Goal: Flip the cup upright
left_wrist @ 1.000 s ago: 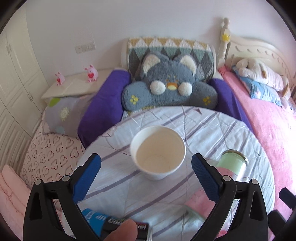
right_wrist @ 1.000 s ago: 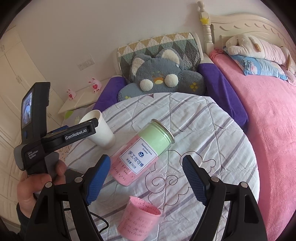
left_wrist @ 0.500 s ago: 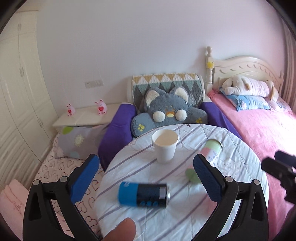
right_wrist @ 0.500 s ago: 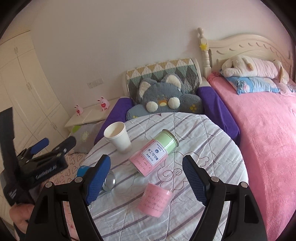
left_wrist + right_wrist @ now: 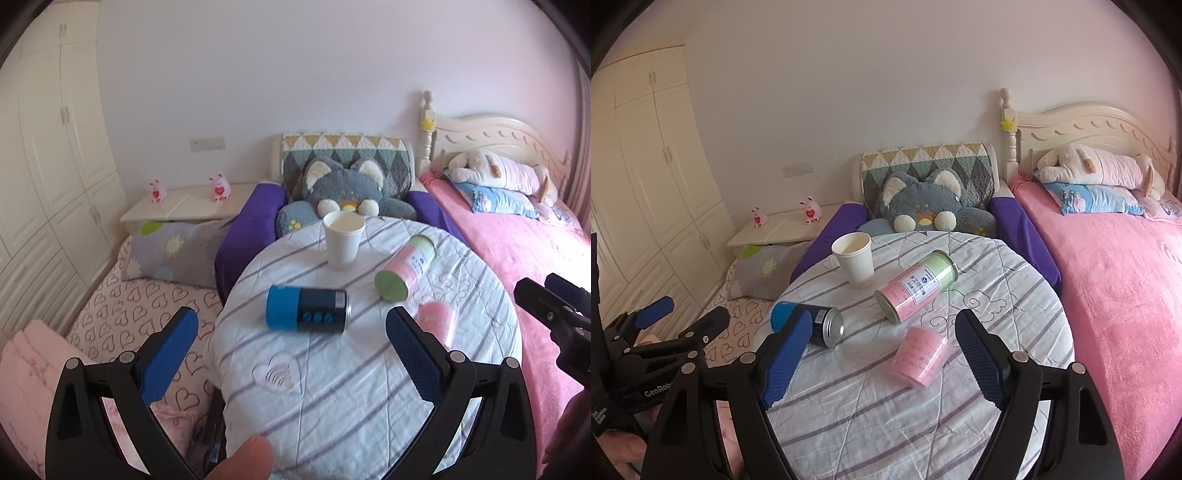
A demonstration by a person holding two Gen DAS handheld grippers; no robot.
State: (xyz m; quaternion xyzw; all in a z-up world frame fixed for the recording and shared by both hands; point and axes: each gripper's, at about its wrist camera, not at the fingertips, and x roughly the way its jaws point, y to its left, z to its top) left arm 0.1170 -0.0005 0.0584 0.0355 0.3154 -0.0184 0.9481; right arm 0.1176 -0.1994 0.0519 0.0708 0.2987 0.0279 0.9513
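Note:
A white paper cup [image 5: 342,239] stands upright, mouth up, at the far side of the round table [image 5: 369,387]; it also shows in the right wrist view [image 5: 855,264]. My left gripper [image 5: 291,354] is open and empty, held back above the table's near edge, far from the cup. My right gripper [image 5: 881,363] is open and empty, also back over the near part of the table [image 5: 886,424]. The left gripper shows at the left edge of the right wrist view [image 5: 665,332].
A blue and black can [image 5: 306,309] [image 5: 812,325], a pink and green canister [image 5: 406,267] [image 5: 916,286] and a small pink cup [image 5: 437,321] [image 5: 921,356] lie on their sides on the table. A purple sofa with a grey cat cushion [image 5: 343,188] stands behind; a pink bed [image 5: 1126,295] is right.
Both grippers have pulled back and up from the table, so the cup and cans look smaller and farther. The white cup stays upright where it was.

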